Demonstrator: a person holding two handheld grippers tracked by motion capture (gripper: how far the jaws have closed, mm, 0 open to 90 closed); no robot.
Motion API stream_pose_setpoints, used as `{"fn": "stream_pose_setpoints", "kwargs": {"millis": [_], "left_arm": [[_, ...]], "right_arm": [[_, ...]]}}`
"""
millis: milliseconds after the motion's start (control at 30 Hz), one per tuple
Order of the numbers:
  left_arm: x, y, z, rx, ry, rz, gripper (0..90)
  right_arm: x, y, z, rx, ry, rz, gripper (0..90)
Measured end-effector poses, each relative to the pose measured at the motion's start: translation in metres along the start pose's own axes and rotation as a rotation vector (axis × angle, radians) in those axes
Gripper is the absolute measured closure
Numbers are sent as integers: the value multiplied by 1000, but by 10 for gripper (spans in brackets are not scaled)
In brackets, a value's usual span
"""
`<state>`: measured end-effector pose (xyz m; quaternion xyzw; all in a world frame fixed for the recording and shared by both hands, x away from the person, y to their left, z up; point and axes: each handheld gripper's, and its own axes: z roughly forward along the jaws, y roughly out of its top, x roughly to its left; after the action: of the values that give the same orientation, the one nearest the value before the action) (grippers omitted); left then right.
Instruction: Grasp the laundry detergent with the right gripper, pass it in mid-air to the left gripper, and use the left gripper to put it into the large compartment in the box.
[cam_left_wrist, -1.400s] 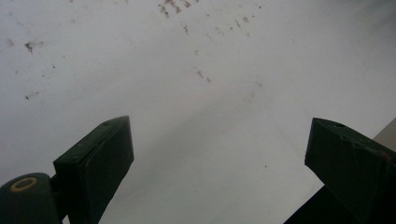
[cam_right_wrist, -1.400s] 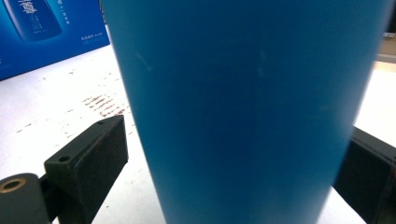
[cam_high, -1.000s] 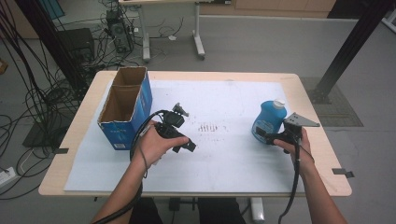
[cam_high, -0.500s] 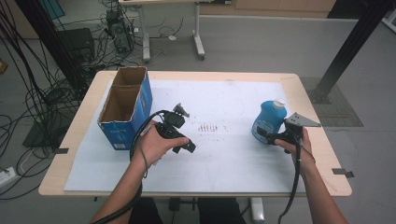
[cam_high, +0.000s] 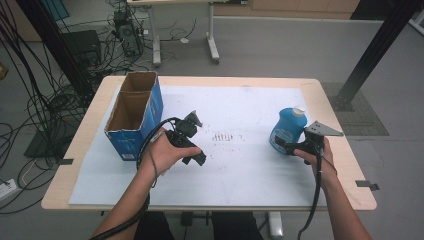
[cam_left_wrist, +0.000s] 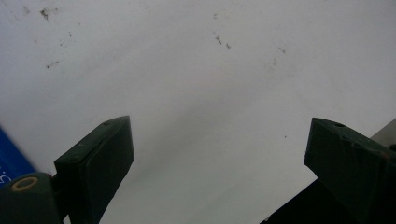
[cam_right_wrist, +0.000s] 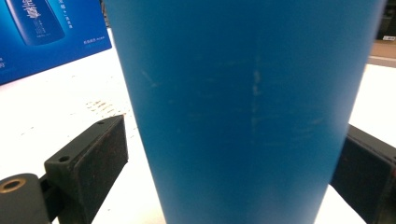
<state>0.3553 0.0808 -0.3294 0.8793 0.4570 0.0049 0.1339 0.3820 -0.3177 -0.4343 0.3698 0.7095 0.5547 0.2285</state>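
Blue bottle (cam_high: 287, 129), white cap, upright

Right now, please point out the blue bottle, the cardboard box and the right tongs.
blue bottle (cam_high: 286, 127): high view, on the middle of its body.
cardboard box (cam_high: 150, 107): high view, on its blue outer side wall.
right tongs (cam_high: 280, 145): high view, midway between the tips, at the bottle's base.

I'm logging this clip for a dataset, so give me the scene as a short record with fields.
surface: white paper sheet on a light wooden table
held item: upright blue plastic bottle with white cap, between the jaws of the right gripper; one jaw has a visible gap to it
left gripper: open, over bare sheet
container: open blue cardboard box, at table's left
marks: dark specks mid-sheet
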Motion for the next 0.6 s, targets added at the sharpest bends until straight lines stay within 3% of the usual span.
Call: {"fn": "stream_pose_setpoints", "kwargs": {"millis": [600], "left_arm": [[0,1,-1,19,5,7,91]], "right_arm": [[0,0,0,-5,-2,1,52]]}}
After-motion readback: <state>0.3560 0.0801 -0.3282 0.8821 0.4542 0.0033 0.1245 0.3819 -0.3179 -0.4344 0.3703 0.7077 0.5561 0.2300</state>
